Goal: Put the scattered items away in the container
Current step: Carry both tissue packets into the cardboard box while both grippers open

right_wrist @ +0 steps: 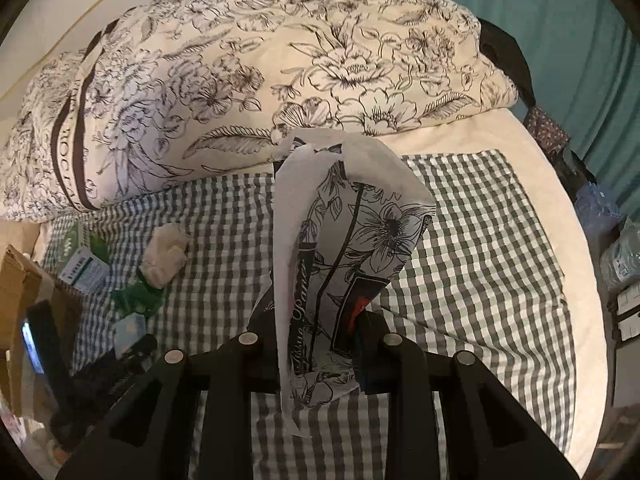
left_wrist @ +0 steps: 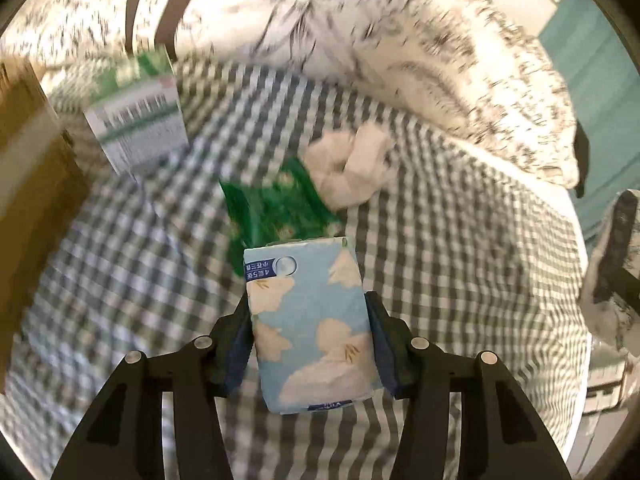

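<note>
Blue tissue pack (left_wrist: pixel 312 320) between left gripper (left_wrist: pixel 310 340) pads

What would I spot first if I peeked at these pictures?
First you'd spot the blue tissue pack with white clouds, squeezed in the left gripper right up front. Next comes the flowery tissue wrapper, sticking up from the right gripper. Behind them, a crumpled white tissue and a green packet lie on the checked cloth, with a cardboard box at the left edge.
</note>
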Available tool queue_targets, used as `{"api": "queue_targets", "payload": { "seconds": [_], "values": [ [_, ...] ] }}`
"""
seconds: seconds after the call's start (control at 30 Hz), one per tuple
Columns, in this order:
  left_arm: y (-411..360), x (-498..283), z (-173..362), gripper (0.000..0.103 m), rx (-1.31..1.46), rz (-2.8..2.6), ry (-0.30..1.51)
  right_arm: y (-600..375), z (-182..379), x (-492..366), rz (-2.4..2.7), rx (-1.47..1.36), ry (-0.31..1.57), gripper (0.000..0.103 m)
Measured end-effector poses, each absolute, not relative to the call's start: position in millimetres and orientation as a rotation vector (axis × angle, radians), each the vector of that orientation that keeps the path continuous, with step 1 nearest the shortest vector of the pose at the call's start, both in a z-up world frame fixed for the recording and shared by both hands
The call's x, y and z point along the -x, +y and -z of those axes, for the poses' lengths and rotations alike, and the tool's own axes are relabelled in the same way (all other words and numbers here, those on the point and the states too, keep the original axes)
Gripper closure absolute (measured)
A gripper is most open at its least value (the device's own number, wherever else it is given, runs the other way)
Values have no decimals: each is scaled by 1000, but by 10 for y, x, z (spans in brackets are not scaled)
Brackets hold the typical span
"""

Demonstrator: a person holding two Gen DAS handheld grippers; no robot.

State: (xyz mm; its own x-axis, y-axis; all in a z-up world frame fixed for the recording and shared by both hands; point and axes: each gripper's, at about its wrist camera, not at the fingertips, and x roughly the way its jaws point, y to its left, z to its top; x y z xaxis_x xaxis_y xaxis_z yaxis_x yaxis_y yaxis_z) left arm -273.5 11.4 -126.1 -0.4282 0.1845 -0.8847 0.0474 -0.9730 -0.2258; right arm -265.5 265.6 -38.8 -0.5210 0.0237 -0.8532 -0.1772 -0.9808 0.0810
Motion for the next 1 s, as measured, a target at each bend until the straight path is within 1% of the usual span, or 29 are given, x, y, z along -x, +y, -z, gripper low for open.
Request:
{"api": "queue_targets", "payload": {
  "seconds": [0.3, 0.5, 0.67, 0.73, 0.8, 0.87, 1.0],
  "values": [
    [-427, 2513, 184, 50, 1437, -2650, -235, 2022, -183, 2387, -2743, 1494, 208, 78],
    [-1150, 2262, -271, 50, 1359, -2717, -162, 1260, -657, 2203, -2874, 1466, 216, 78],
    [-1902, 2091, -428, 50, 1383, -2754, -133, 386, -973, 2023, -2988, 1477, 251, 78],
    [-2201, 2035, -437, 49, 1397, -2767, -122, -23, -1061, 1939, -3027, 1505, 303, 78],
    [-2511, 1990, -452, 49, 1401, -2784, -119, -387, -1106, 1866, -3060, 1529, 324, 78],
    [-2758, 1963, -458, 49, 1405, -2794, -119, -796, -1133, 1811, -3090, 1553, 295, 78],
    [-3213, 1966, -419, 49, 1429, -2820, -155, -1282, -1087, 1789, -3104, 1596, 295, 78]
  ]
}}
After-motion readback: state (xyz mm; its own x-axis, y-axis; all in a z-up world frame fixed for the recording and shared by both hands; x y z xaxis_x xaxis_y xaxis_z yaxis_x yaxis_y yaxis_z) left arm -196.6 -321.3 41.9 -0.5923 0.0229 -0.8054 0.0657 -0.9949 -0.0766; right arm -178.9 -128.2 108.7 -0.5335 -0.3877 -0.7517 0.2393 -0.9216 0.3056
